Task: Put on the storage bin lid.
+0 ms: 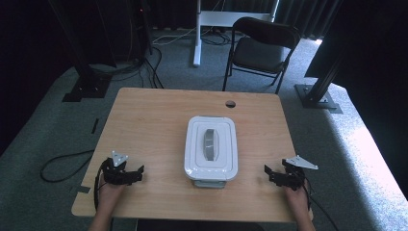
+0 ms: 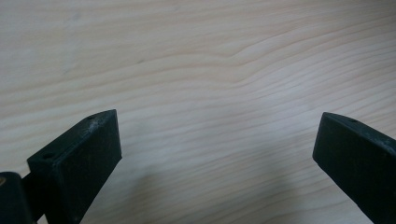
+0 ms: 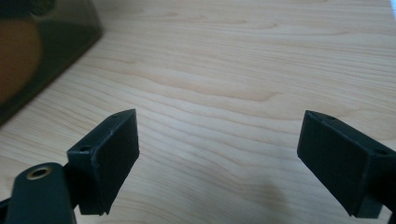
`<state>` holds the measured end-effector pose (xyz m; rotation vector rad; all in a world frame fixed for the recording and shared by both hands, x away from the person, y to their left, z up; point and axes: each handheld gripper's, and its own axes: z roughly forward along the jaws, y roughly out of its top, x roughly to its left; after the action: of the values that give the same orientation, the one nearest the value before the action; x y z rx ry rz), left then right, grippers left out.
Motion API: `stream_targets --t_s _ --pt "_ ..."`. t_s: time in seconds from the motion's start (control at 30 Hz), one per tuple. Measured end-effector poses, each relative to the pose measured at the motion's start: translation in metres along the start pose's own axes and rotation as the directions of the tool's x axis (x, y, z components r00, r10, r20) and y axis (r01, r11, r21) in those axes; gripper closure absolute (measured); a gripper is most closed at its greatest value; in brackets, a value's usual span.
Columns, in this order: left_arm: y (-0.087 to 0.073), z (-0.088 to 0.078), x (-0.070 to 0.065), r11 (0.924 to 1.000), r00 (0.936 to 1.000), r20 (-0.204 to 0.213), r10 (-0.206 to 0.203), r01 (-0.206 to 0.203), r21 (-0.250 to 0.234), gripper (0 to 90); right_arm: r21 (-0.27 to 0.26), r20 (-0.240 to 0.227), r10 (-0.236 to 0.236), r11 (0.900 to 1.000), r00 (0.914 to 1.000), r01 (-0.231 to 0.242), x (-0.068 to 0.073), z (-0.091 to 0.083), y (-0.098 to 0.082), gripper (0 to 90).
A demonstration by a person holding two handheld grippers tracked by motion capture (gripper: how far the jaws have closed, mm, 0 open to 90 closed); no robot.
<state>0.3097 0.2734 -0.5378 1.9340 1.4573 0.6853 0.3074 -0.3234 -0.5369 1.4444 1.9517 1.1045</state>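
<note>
We hold the left gripper [image 1: 137, 174] and right gripper [image 1: 269, 174] spread wide, at nine and three o'clock of the white lidded plastic box [image 1: 211, 148]; its blurred contents look perhaps orange.

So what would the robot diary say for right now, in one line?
left gripper: open, on table | right gripper: open, on table | lidded box: between them, untouched, lid on

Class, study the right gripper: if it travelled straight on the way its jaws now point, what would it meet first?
Probably the bare wooden table: the right gripper, jaws wide open, looks down at the wood. The container sits off to one side of that line, though depth is hard to judge.
</note>
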Motion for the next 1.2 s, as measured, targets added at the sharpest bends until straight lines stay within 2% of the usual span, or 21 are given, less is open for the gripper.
stream_targets --t_s 0.17,0.23,0.3,0.5,0.63,0.7,0.73,0.77,0.8,0.87,1.03,1.2 --pt "-0.006 -0.002 0.015 0.9984 0.9978 -0.051 -0.044 0.045 0.033 1.6 0.026 0.08 0.026 0.999 0.9964 -0.029 -0.002 0.001 -0.002 12.3" --pt "-0.007 -0.001 0.019 0.9969 0.9958 -0.077 -0.049 0.053 0.058 1.6 0.043 0.091 0.041 0.998 0.995 -0.045 -0.005 0.002 -0.003 12.3" --pt "-0.008 0.001 0.024 0.9944 0.9933 -0.091 -0.071 0.077 0.072 1.6 0.062 0.127 0.055 0.996 0.9904 -0.064 -0.007 0.004 -0.003 12.3" --pt "-0.009 0.0 0.031 0.9887 0.9834 -0.139 -0.116 0.128 0.078 1.6 0.09 0.178 0.088 0.99 0.9801 -0.105 -0.014 0.008 -0.006 12.3" --pt "-0.011 -0.001 0.033 0.9881 0.9812 -0.145 -0.127 0.138 0.068 1.6 0.109 0.205 0.114 0.984 0.9721 -0.139 -0.019 0.009 -0.007 12.2" --pt "-0.013 -0.001 0.035 0.9867 0.9809 -0.139 -0.137 0.147 0.068 0.9 0.111 0.215 0.111 0.984 0.9704 -0.137 -0.019 0.01 -0.007 12.2" --pt "-0.013 0.0 0.037 0.9839 0.9788 -0.135 -0.154 0.165 0.07 0.1 0.115 0.218 0.106 0.984 0.9701 -0.133 -0.018 0.01 -0.007 12.2" --pt "-0.014 -0.001 0.039 0.9823 0.9776 -0.133 -0.163 0.173 0.071 0.1 0.126 0.23 0.088 0.985 0.9693 -0.119 -0.017 0.011 -0.006 12.2" --pt "-0.014 -0.001 0.04 0.9812 0.9753 -0.142 -0.17 0.181 0.069 0.0 0.134 0.245 0.072 0.985 0.967 -0.107 -0.015 0.012 -0.006 11.9" --pt "-0.015 -0.001 0.042 0.9797 0.9716 -0.155 -0.179 0.19 0.063 0.1 0.133 0.245 0.076 0.985 0.9665 -0.112 -0.014 0.014 -0.005 11.7" --pt "-0.015 -0.001 0.044 0.9805 0.9741 -0.143 -0.175 0.186 0.064 0.0 0.133 0.244 0.079 0.984 0.9666 -0.114 -0.015 0.015 -0.004 11.6" --pt "-0.014 0.0 0.044 0.981 0.9748 -0.142 -0.172 0.183 0.065 0.0 0.131 0.258 0.089 0.983 0.962 -0.126 -0.015 0.017 -0.003 11.7"
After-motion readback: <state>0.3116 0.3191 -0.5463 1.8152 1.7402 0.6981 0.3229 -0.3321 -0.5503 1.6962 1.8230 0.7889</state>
